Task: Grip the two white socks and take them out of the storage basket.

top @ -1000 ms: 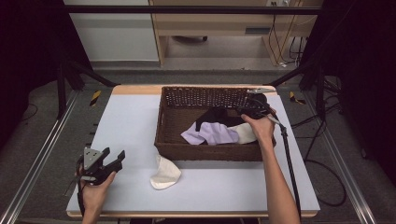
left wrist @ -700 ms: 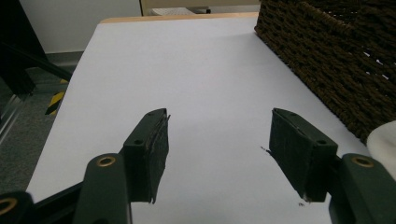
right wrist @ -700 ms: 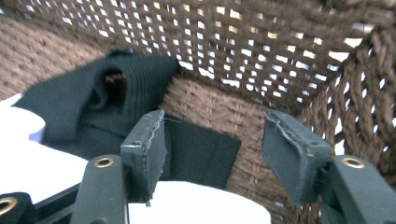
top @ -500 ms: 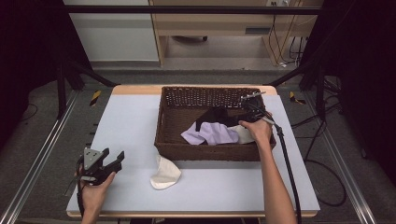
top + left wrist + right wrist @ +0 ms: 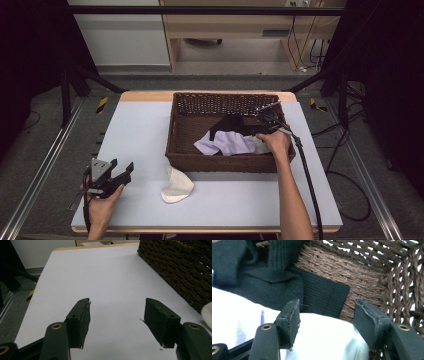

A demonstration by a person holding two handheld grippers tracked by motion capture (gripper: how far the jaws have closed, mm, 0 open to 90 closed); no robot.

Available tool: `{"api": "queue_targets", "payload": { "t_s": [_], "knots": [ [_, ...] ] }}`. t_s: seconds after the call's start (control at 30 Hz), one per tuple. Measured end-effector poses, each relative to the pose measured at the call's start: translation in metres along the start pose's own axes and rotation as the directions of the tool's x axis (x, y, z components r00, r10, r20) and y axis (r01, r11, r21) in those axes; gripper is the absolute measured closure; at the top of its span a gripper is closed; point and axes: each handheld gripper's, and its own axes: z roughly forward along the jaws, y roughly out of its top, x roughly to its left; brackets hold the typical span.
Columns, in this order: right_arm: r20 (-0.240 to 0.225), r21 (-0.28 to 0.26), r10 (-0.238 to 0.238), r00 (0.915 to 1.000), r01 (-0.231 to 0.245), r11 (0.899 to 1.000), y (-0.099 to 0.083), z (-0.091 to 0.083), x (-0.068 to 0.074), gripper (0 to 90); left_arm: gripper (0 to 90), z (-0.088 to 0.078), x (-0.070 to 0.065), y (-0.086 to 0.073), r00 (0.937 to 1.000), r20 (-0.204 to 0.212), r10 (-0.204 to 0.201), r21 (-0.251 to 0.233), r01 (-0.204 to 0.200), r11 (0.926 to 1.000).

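A dark wicker basket stands on the white table and holds a black garment, a lilac cloth and a white cloth. My right gripper reaches into the basket's right end, open, with its jaws just above the white cloth and the black ribbed garment. A folded white cloth lies on the table in front of the basket. My left gripper rests open at the table's front left, nothing between its jaws.
The basket's woven wall rises to the right of the left gripper. A cable trails from the right gripper along the person's forearm. Metal rails flank the table.
The right gripper has moved from the basket's back right corner down and inward toward the cloths. The left gripper has stayed still.
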Motion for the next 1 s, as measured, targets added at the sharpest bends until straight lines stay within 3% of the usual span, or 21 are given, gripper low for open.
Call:
{"api": "queue_targets", "payload": {
  "t_s": [0.23, 0.7, 0.83, 0.87, 0.9, 0.97, 1.0],
  "knots": [
    [0.01, 0.041, -0.039, 0.9992, 0.038, 0.998, -0.002, 0.004, 0.002, 38.5, 36.5, 0.0, -0.001, -0.001, 1.0, -0.006, 0.007, 0.003, -0.007, 1.0],
    [-0.035, 0.121, 0.032, 0.9989, -0.028, 0.992, -0.003, 0.011, 0.001, 41.1, 36.5, -0.002, -0.001, -0.002, 0.9998, -0.015, 0.011, 0.005, -0.011, 0.9999],
    [-0.048, 0.174, 0.042, 0.998, -0.033, 0.984, -0.004, 0.013, 0.001, 50.8, 36.7, -0.002, -0.001, -0.002, 0.9998, -0.015, 0.013, 0.005, -0.013, 0.9999],
    [-0.054, 0.183, 0.043, 0.9976, -0.033, 0.983, -0.004, 0.013, 0.002, 58.4, 36.7, -0.002, -0.001, -0.002, 0.9998, -0.015, 0.013, 0.005, -0.013, 0.9999],
    [-0.054, 0.183, 0.043, 0.9976, -0.033, 0.983, -0.004, 0.013, 0.002, 58.4, 36.7, -0.002, -0.001, -0.002, 0.9998, -0.015, 0.013, 0.005, -0.013, 0.9999],
    [-0.036, 0.193, 0.027, 0.999, -0.019, 0.981, -0.004, 0.011, 0.002, 72.4, 36.8, -0.001, -0.002, -0.002, 0.9998, -0.015, 0.014, 0.005, -0.014, 0.9999],
    [-0.041, 0.199, 0.034, 0.9986, -0.025, 0.98, -0.004, 0.01, 0.001, 75.2, 36.8, -0.002, -0.002, -0.002, 0.9998, -0.015, 0.015, 0.005, -0.015, 0.9999]
  ]
}}
